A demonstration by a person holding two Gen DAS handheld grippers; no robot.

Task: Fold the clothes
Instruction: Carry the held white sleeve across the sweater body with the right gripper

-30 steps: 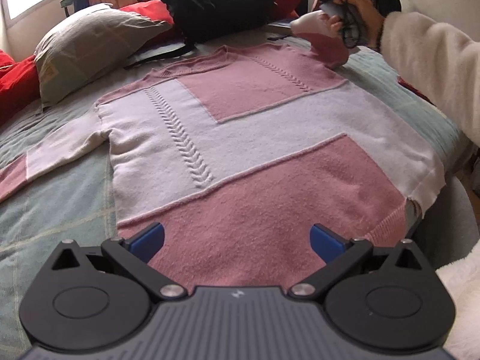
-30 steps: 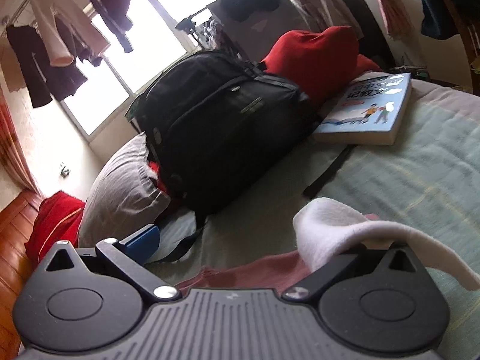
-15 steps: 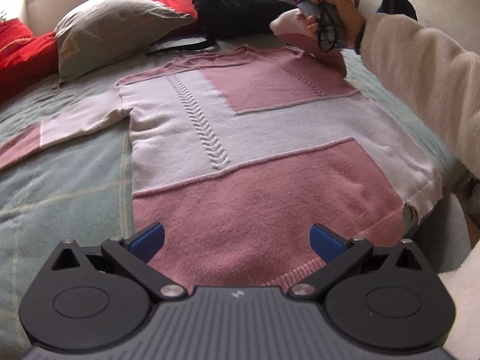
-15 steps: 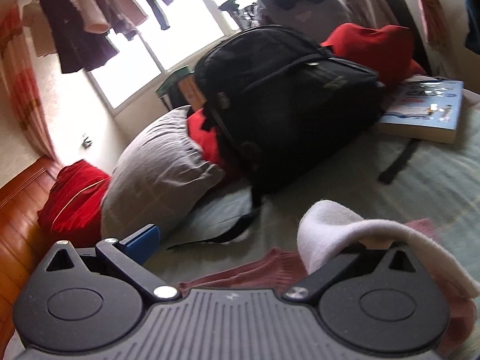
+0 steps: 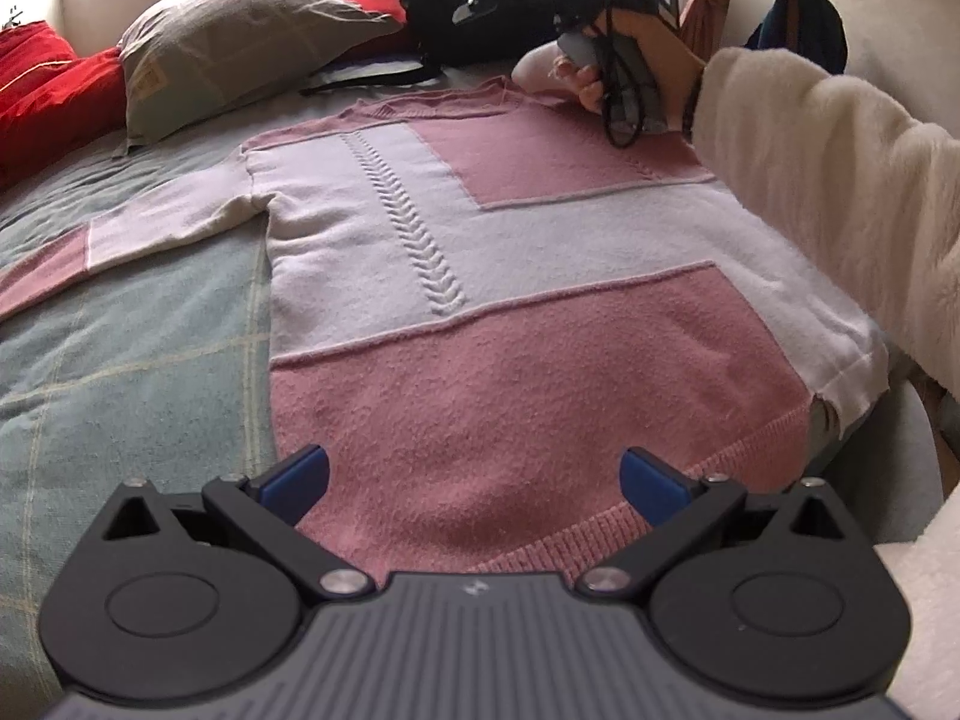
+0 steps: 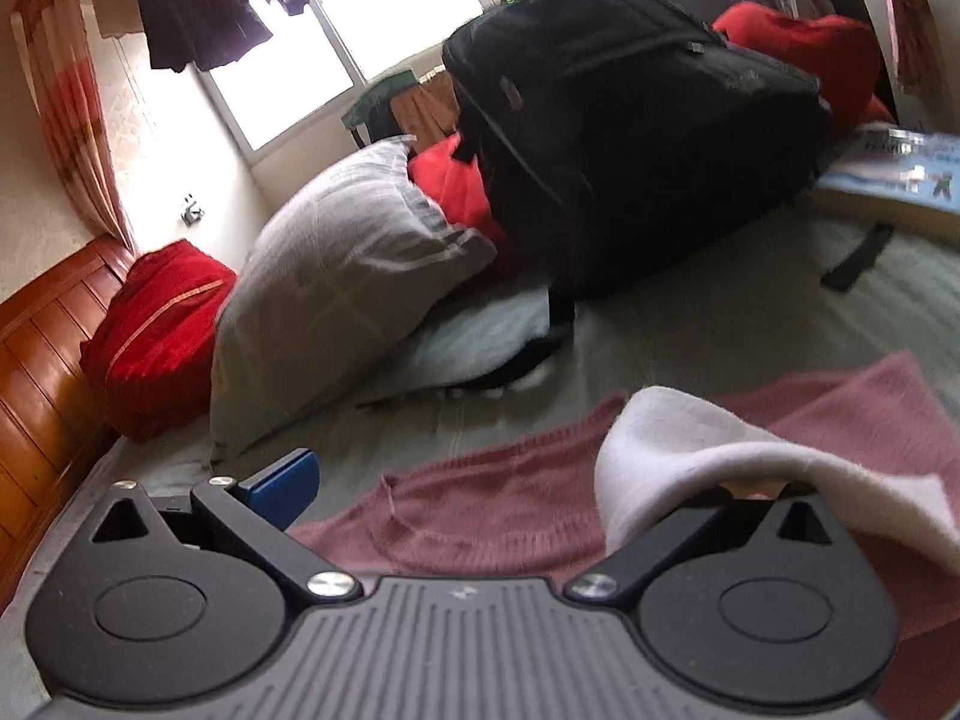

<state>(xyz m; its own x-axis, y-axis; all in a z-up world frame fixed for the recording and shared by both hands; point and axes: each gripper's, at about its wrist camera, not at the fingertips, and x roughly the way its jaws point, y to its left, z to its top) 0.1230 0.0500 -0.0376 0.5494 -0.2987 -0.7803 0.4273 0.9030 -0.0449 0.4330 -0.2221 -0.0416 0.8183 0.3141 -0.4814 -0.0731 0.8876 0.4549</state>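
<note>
A pink and white sweater (image 5: 516,276) is spread flat on the bed (image 5: 120,348), in front of the grey pillow (image 5: 240,36). The left tongs (image 5: 474,480) are held wide open over its hem. White sleeve fabric (image 6: 708,456) is draped over one finger of the right tongs (image 6: 528,480), whose jaws are seen apart.

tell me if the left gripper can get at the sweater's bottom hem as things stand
Probably yes: the left gripper hangs open right over the hem of the sweater, with nothing lying between its fingers and the knit.
</note>
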